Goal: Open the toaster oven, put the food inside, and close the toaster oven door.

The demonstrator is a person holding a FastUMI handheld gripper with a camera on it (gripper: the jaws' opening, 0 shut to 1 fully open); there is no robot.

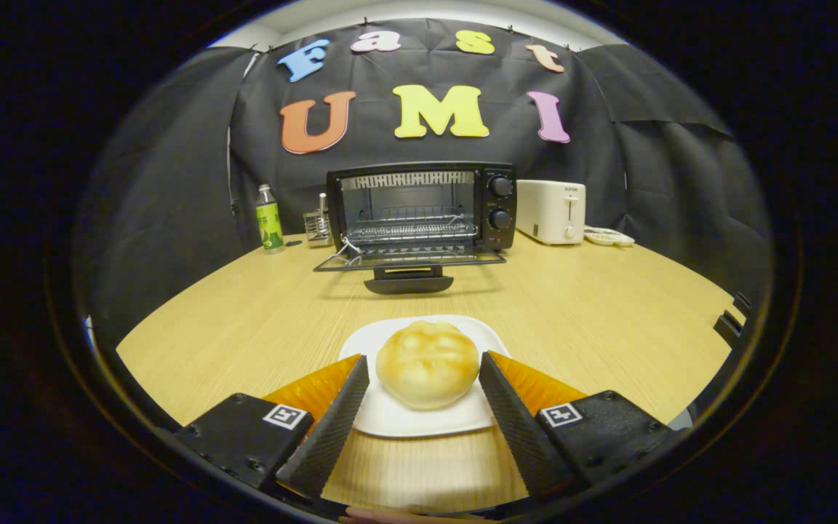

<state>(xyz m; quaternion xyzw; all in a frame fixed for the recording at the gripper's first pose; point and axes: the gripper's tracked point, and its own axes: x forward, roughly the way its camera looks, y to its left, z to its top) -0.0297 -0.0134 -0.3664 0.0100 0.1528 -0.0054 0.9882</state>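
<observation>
While the ribbed tongs [424, 372] stand apart, a round glossy bun [427, 362] sits between them on a white plate [390, 418].

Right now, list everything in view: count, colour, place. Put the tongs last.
bun: one, golden, on the plate, between the fingers.
plate: one, white, on the table under the bun.
table: one, light wood, under everything.
oven: one, black, beyond the plate, door folded down open, wire rack inside.
toaster: one, cream, right of the oven.
dish: one, white, right of the toaster.
bottle: one, green label, left of the oven.
rack: one, metal, between bottle and oven.
tongs: one pair, open, fingers either side of the bun, apparently not touching it.
</observation>
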